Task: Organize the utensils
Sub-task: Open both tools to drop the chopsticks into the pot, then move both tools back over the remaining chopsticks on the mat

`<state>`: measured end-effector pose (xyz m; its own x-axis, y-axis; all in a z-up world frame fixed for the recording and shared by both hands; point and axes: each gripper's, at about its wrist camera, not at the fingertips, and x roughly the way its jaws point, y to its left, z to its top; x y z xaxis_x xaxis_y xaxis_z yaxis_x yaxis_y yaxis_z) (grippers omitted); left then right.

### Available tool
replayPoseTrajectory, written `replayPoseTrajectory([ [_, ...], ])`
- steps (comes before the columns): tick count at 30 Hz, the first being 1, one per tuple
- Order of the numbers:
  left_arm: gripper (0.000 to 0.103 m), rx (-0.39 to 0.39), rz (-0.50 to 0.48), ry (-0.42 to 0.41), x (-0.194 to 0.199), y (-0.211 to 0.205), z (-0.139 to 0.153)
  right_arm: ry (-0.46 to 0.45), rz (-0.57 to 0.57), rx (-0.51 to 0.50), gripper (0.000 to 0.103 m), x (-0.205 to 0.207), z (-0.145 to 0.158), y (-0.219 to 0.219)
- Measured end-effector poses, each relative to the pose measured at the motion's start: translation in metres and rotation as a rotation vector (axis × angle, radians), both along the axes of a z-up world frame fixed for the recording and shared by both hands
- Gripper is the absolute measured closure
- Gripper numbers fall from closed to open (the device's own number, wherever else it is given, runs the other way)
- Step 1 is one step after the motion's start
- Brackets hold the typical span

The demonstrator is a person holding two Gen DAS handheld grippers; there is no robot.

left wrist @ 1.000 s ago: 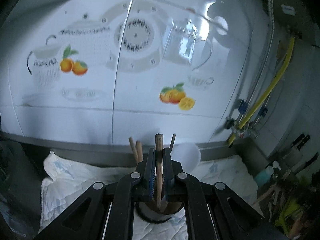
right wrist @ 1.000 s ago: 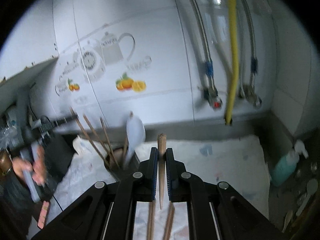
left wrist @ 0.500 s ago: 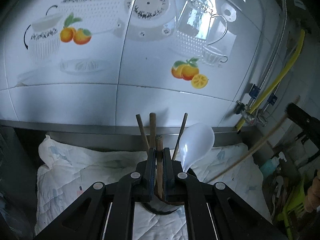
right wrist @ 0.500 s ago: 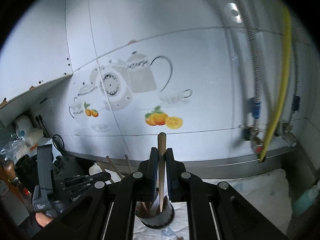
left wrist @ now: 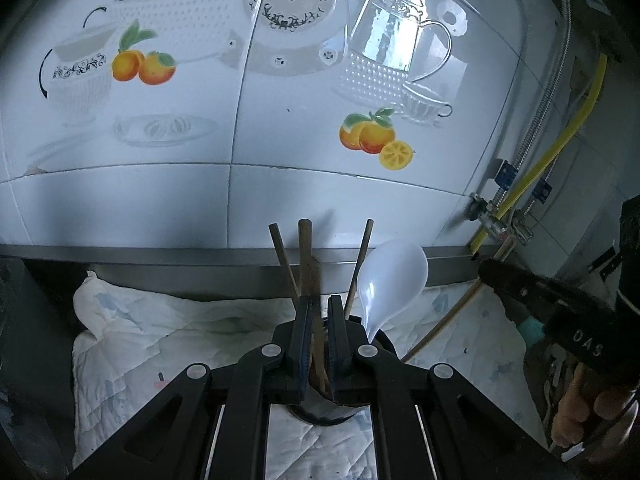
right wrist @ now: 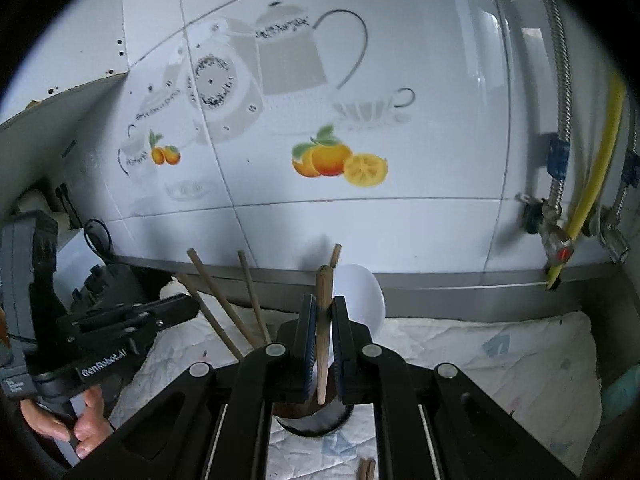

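Upright chopsticks point(left wrist: 306, 256) and a white spoon point(left wrist: 390, 280) crowding the holder point(right wrist: 310, 420), tiled wall point(left wrist: 240, 200) close behind.

Shiny white wall tiles point(left wrist: 280, 184) show teapots and oranges point(right wrist: 340, 160). A yellow hose point(right wrist: 596, 184) hangs right, above a white cloth point(left wrist: 180, 332)

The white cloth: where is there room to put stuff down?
Bare cloth lies right of the utensil cup, toward the teal bottle, and left of the cup. The cup is crowded with chopsticks and a white spoon.
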<state>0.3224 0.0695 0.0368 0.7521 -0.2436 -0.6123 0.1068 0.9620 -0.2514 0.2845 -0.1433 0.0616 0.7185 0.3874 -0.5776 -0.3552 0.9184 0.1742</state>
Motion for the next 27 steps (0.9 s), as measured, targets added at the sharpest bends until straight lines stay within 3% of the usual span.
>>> replayPoseTrajectory([
  [7, 0.094, -0.005, -0.007, 0.011, 0.001, -0.001, -0.002, 0.017, 0.006, -0.006, 0.09, 0.0, -0.001, -0.004],
  [9, 0.094, -0.008, -0.005, 0.014, 0.0, -0.001, -0.002, 0.002, 0.003, -0.019, 0.077, -0.003, 0.001, -0.005],
  [12, 0.094, -0.013, 0.002, 0.018, -0.003, 0.001, -0.002, -0.015, 0.001, -0.019, 0.068, -0.009, 0.004, -0.009],
  [20, 0.094, -0.015, 0.004, 0.023, -0.021, -0.003, -0.001, -0.015, -0.003, -0.017, 0.068, -0.031, 0.006, -0.034],
  [27, 0.094, -0.015, -0.028, 0.064, -0.038, -0.024, -0.015, 0.092, -0.041, -0.023, 0.068, -0.047, -0.029, -0.068],
])
